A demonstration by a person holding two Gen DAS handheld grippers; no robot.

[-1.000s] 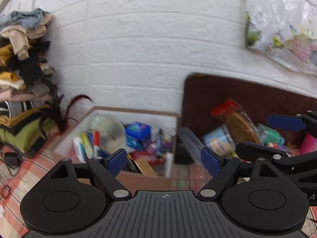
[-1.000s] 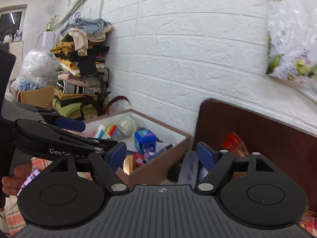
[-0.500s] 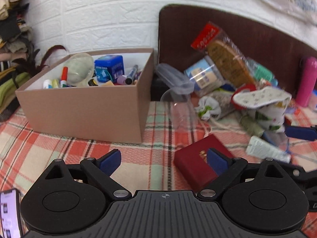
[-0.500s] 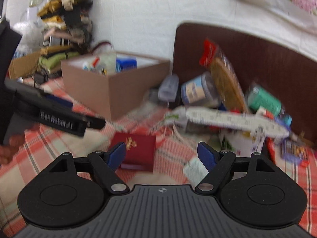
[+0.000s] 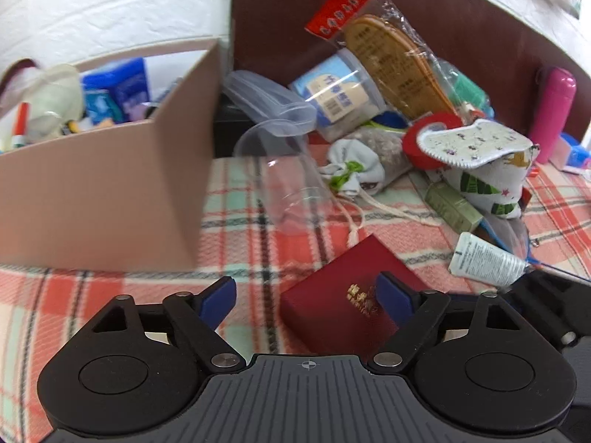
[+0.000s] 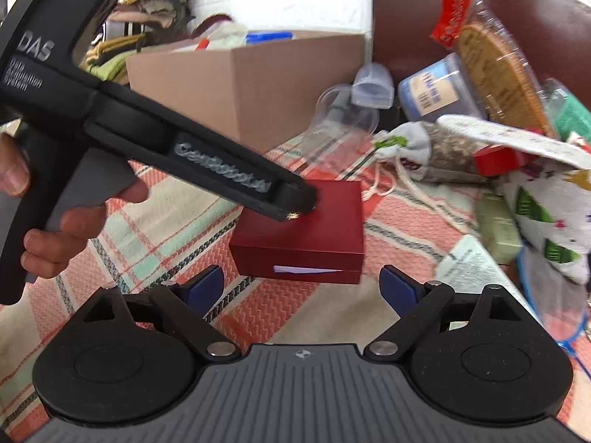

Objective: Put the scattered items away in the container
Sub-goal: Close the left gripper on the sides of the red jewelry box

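Observation:
A dark red box (image 5: 343,295) with gold lettering lies on the plaid cloth; it also shows in the right wrist view (image 6: 306,236). My left gripper (image 5: 306,295) is open, low over the box's near left part. In the right wrist view the left gripper's body reaches over the box top. My right gripper (image 6: 301,288) is open, just in front of the box. The cardboard container (image 5: 110,181) stands at the left, holding several small items; in the right wrist view the container (image 6: 258,77) stands behind the box.
A heap of scattered items lies against the brown headboard (image 5: 424,11): a clear cup (image 5: 288,184), a packaged insole (image 5: 391,48), a patterned pouch (image 5: 487,170), a white tube (image 5: 484,262), a pink bottle (image 5: 554,103). Folded clothes (image 6: 147,11) are stacked far left.
Both grippers have dropped from facing the wall and container down to the cloth. They have closed in on the red box, which now fills the near view. Both stay open.

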